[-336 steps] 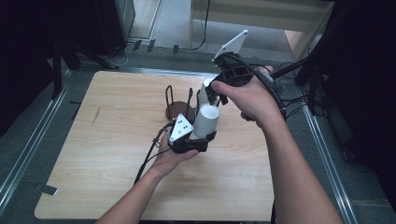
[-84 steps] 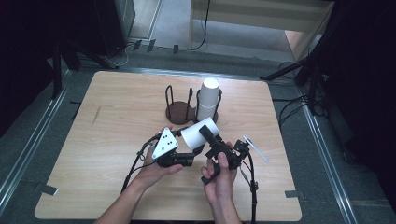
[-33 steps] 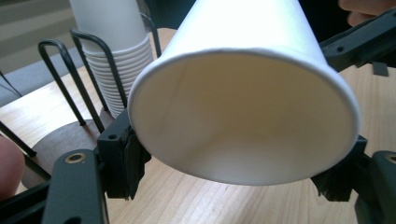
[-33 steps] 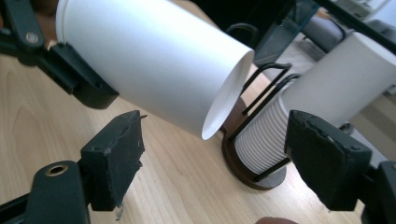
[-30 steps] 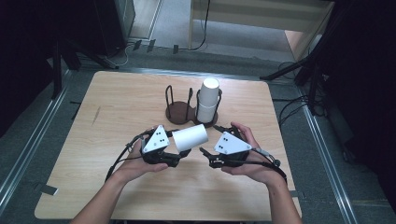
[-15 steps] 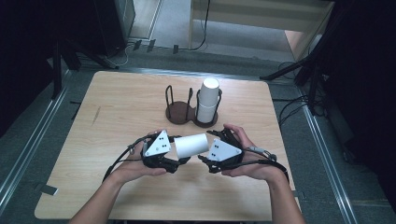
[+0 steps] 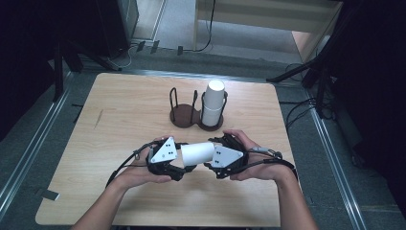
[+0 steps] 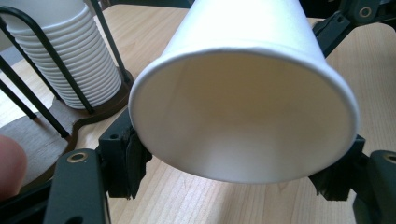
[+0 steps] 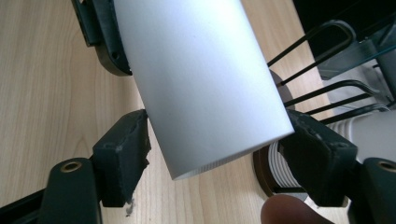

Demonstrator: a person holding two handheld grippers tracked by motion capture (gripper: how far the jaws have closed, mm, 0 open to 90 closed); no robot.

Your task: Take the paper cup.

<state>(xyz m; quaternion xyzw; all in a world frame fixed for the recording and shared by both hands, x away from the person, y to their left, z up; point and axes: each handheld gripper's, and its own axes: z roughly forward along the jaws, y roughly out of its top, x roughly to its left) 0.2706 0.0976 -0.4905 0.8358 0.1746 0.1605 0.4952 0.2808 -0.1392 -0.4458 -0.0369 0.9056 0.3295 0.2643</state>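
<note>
Lab, railed frame (image 7: 28, 158), floor cables (image 7: 297, 108)

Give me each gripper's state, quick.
Left gripper: shut on the paper cup, at its rim end.
Right gripper: shut on the same cup, at its base end.

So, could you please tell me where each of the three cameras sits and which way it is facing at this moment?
High view: above the person's side, looking forward and down on the table; forearms and both hands enter from the bottom, left gripper and right gripper at a lying paper cup.
Left gripper view: rides the left gripper, looking into the cup's open mouth; a fingertip at the left edge.
Right gripper view: rides the right gripper, looking at the cup's base end; a fingertip at the bottom.
Shared: the cup, the cup stack in its rack.
</note>
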